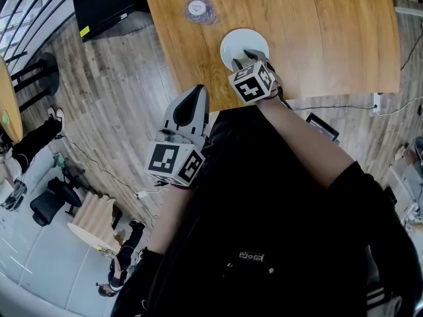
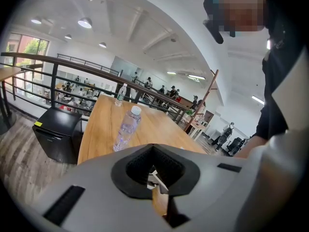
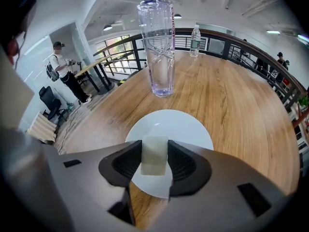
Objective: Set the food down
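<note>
Right tongs (image 3: 154, 162) tilted steeply down — food block (image 3: 154, 151) clamped, over plate (image 3: 189, 129)

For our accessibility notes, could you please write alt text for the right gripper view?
The right gripper holds a pale block of food between its jaws, over a white plate on a wooden table. A clear plastic bottle stands upright beyond the plate, with a railing and people in the background.

white plate (image 3: 186, 129), pale food block (image 3: 154, 154), brown table (image 3: 236, 105)
</note>
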`<state>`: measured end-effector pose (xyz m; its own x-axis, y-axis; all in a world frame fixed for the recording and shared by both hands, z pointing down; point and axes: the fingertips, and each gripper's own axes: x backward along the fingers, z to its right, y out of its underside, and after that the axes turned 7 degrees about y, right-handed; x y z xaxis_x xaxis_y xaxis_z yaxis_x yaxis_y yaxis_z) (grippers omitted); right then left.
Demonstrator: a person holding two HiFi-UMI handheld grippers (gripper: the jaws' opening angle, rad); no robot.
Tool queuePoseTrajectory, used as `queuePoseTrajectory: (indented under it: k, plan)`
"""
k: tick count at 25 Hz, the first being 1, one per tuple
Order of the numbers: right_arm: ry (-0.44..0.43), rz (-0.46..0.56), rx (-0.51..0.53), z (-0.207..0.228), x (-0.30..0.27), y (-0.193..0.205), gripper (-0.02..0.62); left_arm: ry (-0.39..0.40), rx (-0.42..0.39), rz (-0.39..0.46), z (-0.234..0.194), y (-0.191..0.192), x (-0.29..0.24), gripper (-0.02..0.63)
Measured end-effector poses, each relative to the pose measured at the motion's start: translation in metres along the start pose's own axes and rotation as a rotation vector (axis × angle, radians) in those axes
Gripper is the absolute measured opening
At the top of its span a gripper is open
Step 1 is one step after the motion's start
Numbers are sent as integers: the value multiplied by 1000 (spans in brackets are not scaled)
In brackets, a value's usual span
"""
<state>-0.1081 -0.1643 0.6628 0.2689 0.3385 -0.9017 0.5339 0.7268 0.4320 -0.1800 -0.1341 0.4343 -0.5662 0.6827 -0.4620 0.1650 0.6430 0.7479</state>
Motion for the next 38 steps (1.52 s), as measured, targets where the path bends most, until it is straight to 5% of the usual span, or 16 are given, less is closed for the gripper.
queuePoseTrajectory:
  k: [14, 20, 25, 33, 38]
  plan:
    - [4, 27, 0, -5, 4, -9, 209, 2, -4, -3, -4, 3, 6, 5]
    - [-21, 120, -166, -7, 46, -41, 209, 19, -30, 0, -1, -6, 2, 5]
    - [-105, 233, -205, -16, 102, -81, 205, 62, -69, 31, 8, -29, -8, 5]
    - [-163, 413, -143, 20, 169, -116, 30, 115, -165, 96, 19, -73, -9, 5]
    - [-256, 510, -196, 28, 202, -127, 20, 144, -217, 157, 23, -100, -5, 5]
